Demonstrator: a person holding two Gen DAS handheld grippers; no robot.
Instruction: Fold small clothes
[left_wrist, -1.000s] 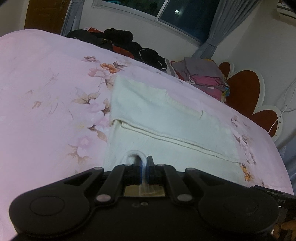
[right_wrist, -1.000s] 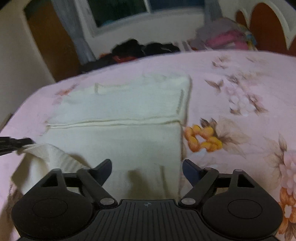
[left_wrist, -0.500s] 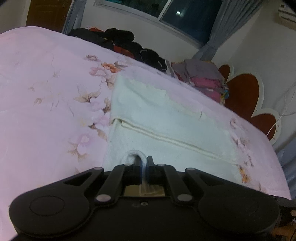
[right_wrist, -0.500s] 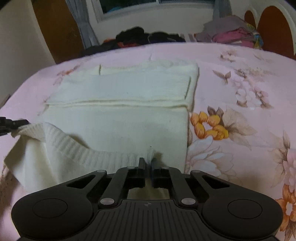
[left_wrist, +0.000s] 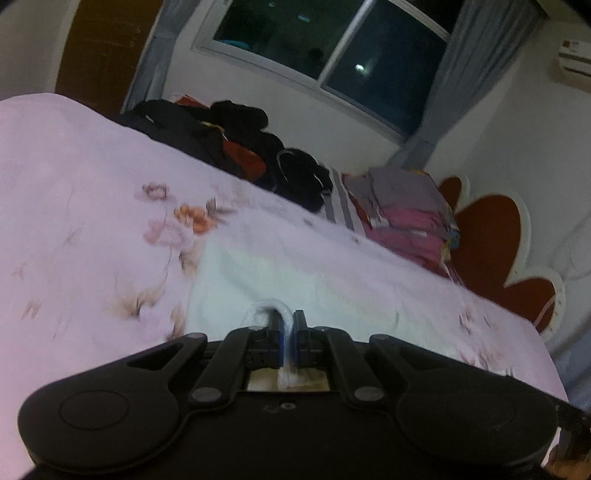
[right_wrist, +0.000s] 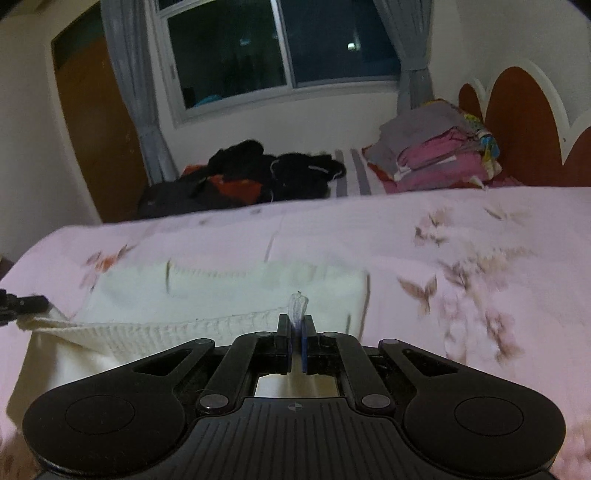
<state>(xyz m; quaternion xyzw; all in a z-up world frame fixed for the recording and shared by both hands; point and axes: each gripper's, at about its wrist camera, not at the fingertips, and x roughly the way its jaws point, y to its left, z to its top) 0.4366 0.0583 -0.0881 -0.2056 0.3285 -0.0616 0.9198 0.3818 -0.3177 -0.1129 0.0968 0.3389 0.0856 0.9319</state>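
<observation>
A cream knit garment lies partly folded on the pink floral bedspread. My right gripper is shut on its ribbed near hem, and a tuft of knit sticks up between the pads. The hem stretches left, lifted off the bed, to the other gripper's tip at the left edge of the right wrist view. In the left wrist view the same garment shows ahead, and my left gripper is shut on a pinch of its edge. The cloth below both grippers is hidden by their bodies.
A heap of dark clothes lies at the far side of the bed. To its right stands a stack of folded grey and pink clothes, by the red and white headboard. A window with grey curtains is behind.
The right gripper closed on the near hem. Both grippers then lifted the hem and carried it forward over the garment; the view tilted up, showing more of the window and wall.
</observation>
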